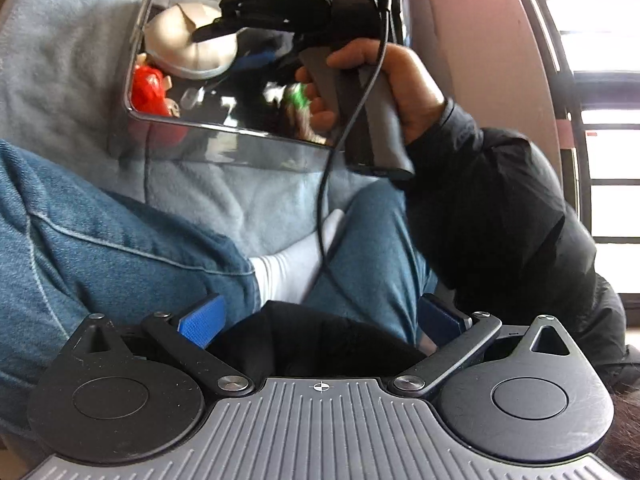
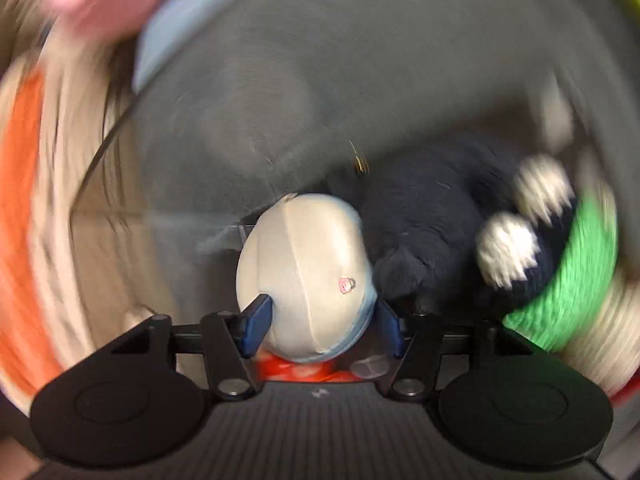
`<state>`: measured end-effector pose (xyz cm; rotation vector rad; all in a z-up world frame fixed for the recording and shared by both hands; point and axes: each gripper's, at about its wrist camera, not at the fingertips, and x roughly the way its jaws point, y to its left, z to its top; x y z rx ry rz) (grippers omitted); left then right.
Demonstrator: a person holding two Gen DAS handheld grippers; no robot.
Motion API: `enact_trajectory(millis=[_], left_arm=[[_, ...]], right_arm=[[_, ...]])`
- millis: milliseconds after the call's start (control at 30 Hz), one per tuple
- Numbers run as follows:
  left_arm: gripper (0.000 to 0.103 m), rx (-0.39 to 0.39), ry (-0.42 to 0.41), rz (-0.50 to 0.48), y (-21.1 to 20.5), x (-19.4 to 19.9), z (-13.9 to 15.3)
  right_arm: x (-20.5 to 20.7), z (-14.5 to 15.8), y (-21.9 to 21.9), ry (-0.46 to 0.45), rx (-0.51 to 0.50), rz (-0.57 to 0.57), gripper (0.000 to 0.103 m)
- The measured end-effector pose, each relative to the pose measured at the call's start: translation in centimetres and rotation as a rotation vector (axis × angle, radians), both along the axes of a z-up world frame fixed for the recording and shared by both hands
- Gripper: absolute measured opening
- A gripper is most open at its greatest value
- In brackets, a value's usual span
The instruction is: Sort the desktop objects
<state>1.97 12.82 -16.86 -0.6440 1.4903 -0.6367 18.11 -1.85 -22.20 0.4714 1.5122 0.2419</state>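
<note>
Cream pouch [image 2: 304, 276] sat between the right gripper [image 2: 320, 320] pads, which pinched it inside the clear bin [image 1: 240, 148], touching a dark plush toy [image 2: 424, 232]. Left gripper [image 1: 320, 320] was spread wide, holding nothing, over the person's jeans [image 1: 120, 232].

The left hand-held gripper [image 1: 320, 320] has a ribbed grey body with a small crosshair mark, two round black discs, black link arms with silver screws, and blue ribbed pads [image 1: 202, 320]. The right hand-held gripper [image 2: 320, 326] is built alike, with a grey-black pistol handle and a thin black cable [image 1: 332, 152]. The person wears blue jeans [image 1: 100, 240], a white sock [image 1: 292, 264] and a black sleeve [image 1: 500, 200].
</note>
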Motion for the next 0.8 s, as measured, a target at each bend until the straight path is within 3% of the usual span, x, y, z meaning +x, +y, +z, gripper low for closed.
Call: enact_trajectory(millis=[100,167,300,400,533,600,733,800], left_arm=[[0.103,0.002,-0.001,-0.007,0.0,-0.1,-0.1],[0.103,-0.001,0.003,0.003,0.1,0.0,-0.3],[0.103,-0.005,0.009,-0.011,-0.6,0.4,-0.7],[0.103,0.007,-0.004,-0.047,-1.4,0.2,-0.3],[0.103,0.037,-0.029,-0.041,-1.1,-0.1,0.3],[0.103,0.042,-0.032,-0.031,-0.7,-0.2,0.3],[0.103,0.026,-0.017,-0.028,-0.7,0.0,-0.2],[0.103,0.019,-0.018,-0.042,-0.9,0.1,-0.2]], right_arm=[[0.5,1.6,0.7,-0.078,-0.051,0.173,0.063],[0.5,3.0,1.3,-0.114,-0.026,0.312,0.077],[-1.6,5.3,5.0,-0.174,-0.068,0.669,0.076],[-3.1,4.7,8.9,-0.212,-0.148,0.853,0.072],[-4.6,1.5,11.5,-0.179,-0.194,0.925,0.065],[-4.7,0.2,11.8,-0.145,-0.19,0.948,0.048],[-3.4,0.7,11.0,-0.08,-0.125,0.832,0.047],[-2.8,1.5,10.4,-0.068,-0.083,0.84,0.047]])
